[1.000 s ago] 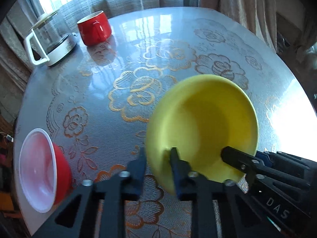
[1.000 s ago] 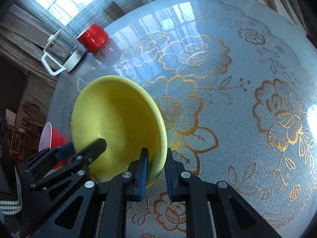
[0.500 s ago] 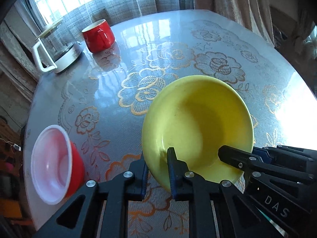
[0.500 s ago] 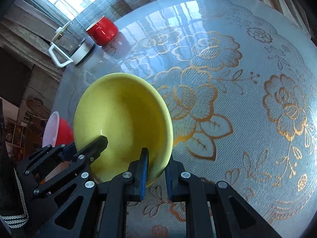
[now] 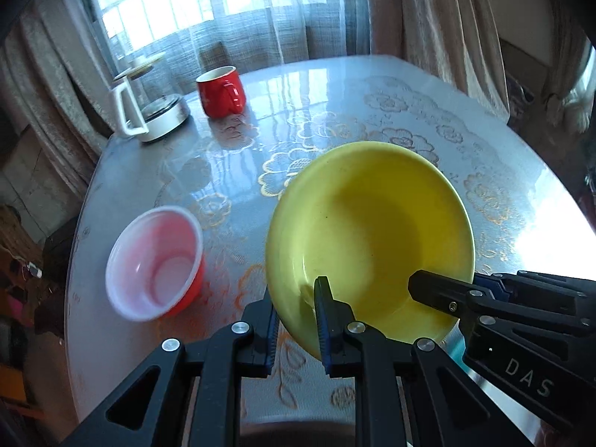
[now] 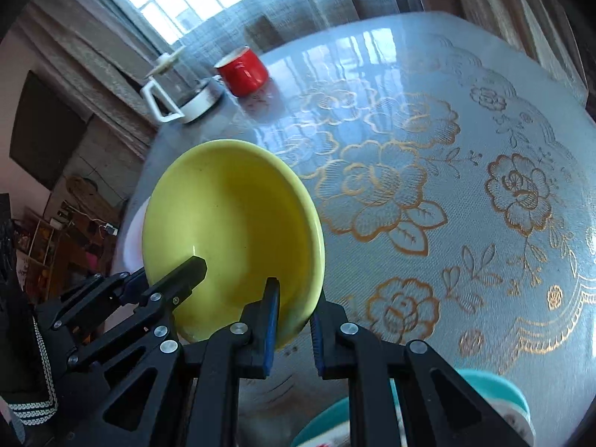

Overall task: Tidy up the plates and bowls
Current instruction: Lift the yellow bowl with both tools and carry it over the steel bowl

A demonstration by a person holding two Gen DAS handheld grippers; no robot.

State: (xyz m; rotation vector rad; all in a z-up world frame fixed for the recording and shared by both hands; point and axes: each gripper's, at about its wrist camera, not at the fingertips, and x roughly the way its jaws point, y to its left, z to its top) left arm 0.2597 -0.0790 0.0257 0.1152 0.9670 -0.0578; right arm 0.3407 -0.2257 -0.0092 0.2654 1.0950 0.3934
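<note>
Both grippers clamped the rim of one glossy yellow bowl [image 5: 372,231], round and deep, held off the glassy, gold-flowered table [image 5: 335,111]. The left gripper [image 5: 296,320] pinched its near-left edge between blue ribbed pads; the right gripper [image 6: 294,320] pinched the opposite edge. Left of the left gripper sat a red bowl [image 5: 156,260] with a smooth white inside. Beyond stood a red mug [image 5: 219,91] and a glass pot [image 5: 149,108].
</note>
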